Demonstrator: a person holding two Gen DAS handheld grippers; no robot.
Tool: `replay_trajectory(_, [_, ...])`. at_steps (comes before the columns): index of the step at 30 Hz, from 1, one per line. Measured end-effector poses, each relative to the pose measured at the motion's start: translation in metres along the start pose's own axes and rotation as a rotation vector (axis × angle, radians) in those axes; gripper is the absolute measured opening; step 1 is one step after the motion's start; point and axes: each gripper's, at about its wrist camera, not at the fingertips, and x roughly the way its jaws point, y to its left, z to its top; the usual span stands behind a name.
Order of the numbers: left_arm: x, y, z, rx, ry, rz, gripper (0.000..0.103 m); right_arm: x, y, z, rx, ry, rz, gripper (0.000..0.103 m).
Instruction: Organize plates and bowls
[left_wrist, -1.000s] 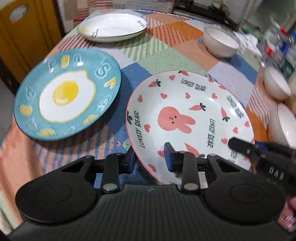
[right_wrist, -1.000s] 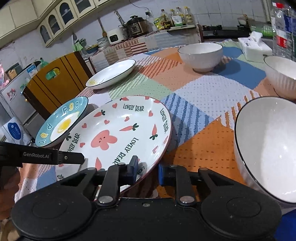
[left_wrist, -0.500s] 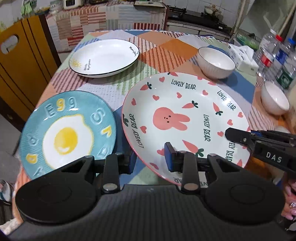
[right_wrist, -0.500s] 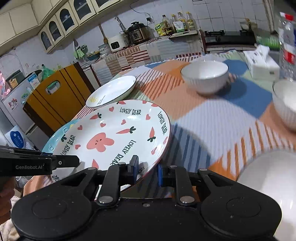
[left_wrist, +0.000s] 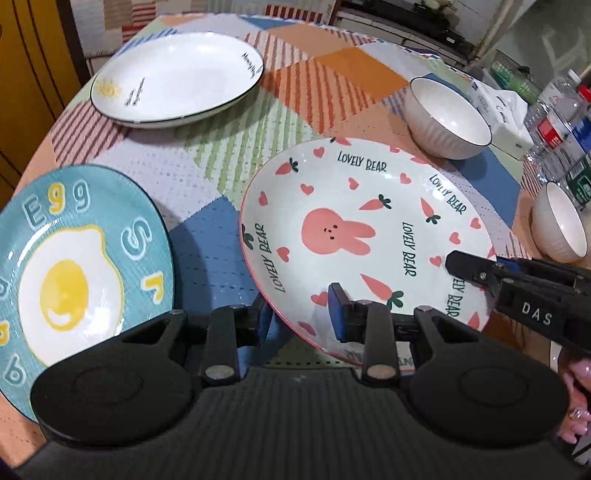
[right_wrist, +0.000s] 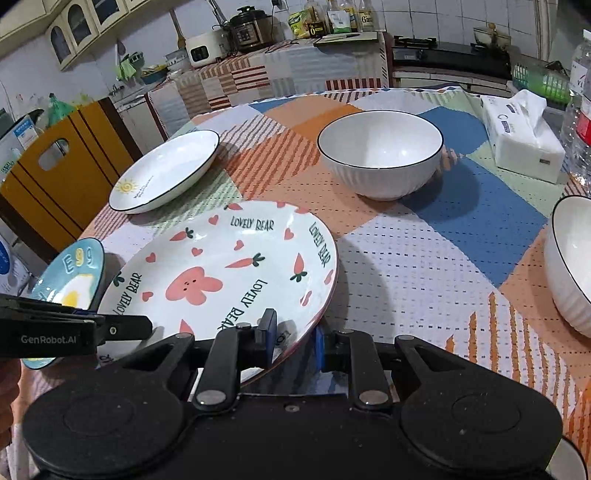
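Egg plate: a teal plate with a fried egg and raised letters, lying flat on the table at 9 o'clock in the left wrist view, beside the rabbit plate and not touching it.
Sun plate: a white plate with a dark rim line and a small sun, at 11 o'clock on the table, well apart from the others.
Left gripper: narrowly open and clamped on the near-left rim of the rabbit plate, one blue pad above the rim and one below.
Rabbit plate: a white plate with a pink rabbit, carrots, hearts and the words LOVELY BEAR; it sits at the centre of both views, tilted and lifted off the table, casting a shadow on the cloth beneath, held by both grippers at its near edge.
Right gripper: narrowly open and clamped on the near-right rim of the same plate, its pads on either side of the edge.
Far bowl: a white ribbed bowl with a dark rim, upright at 12 o'clock in the right wrist view.
Near bowl: a second white bowl at 3 o'clock, cut by the frame edge.
Tissue pack: at 2 o'clock, beyond the bowls.
Table: covered with a patchwork cloth of orange, blue, green and striped squares.
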Motion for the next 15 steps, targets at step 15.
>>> replay_trajectory(15, [-0.042, 0.024, 0.018, -0.008, 0.058, -0.094, 0.03, -0.02, 0.005, 0.014, -0.035, 0.069, -0.069, 0.031])
